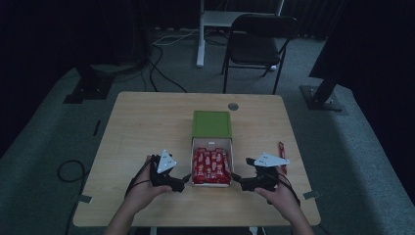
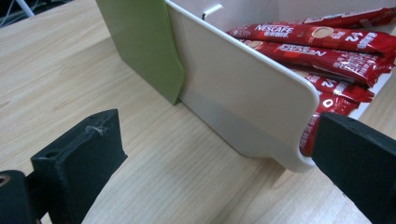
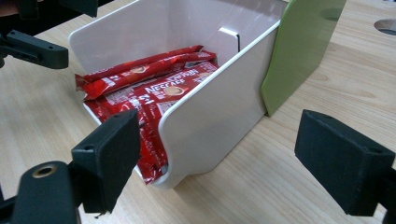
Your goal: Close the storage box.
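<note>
Your left claw point(image 1: 186, 177) and right claw point(image 1: 237, 178), both wide open and empty, flanked the white tray point(image 1: 211, 142) of red sachets point(image 1: 211, 166) at nine and three o'clock, ready to steady it at mid-surface.

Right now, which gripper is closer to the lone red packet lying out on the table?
The right gripper. It sits at the white tray's right side, just below the loose red packet; the left gripper is across the tray.
</note>
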Available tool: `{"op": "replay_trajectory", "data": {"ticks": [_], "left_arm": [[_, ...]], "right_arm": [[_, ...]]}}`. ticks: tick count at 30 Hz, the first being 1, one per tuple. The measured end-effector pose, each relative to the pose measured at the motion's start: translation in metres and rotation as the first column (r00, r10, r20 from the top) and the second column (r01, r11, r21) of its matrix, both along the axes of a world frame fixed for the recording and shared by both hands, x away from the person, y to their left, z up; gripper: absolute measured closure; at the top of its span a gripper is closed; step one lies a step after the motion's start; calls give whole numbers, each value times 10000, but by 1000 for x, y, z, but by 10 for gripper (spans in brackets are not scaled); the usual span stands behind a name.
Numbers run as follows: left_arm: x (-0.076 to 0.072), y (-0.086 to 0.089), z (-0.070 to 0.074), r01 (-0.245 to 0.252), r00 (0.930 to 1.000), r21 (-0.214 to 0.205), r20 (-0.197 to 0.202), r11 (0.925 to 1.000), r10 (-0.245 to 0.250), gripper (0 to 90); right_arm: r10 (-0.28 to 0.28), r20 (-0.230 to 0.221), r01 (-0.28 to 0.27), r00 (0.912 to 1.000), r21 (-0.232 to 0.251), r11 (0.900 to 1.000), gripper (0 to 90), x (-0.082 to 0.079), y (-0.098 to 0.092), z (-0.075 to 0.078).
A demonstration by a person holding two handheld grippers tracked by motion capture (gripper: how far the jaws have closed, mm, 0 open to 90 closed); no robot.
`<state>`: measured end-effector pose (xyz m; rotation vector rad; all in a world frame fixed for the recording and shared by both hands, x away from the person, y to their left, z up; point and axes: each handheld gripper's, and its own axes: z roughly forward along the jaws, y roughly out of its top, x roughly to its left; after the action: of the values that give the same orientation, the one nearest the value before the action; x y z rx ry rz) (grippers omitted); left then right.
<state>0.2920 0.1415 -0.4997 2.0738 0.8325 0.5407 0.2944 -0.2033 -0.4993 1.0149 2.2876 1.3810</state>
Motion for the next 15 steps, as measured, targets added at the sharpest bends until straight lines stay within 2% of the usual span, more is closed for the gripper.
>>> {"op": "replay_trajectory", "data": {"ticks": [7,15], "left_arm": [[6,-5,-2,-51,9999,-300,-115,9995,47,29],[11,-7,-3,56,9997,-183,-244,9998,-61,28]], "right_arm": [[-143,85,144,9999,-192,9997,143,6,0,-4],[-143,56,144,9999,-174,9997,134,8,0,-6]]}}
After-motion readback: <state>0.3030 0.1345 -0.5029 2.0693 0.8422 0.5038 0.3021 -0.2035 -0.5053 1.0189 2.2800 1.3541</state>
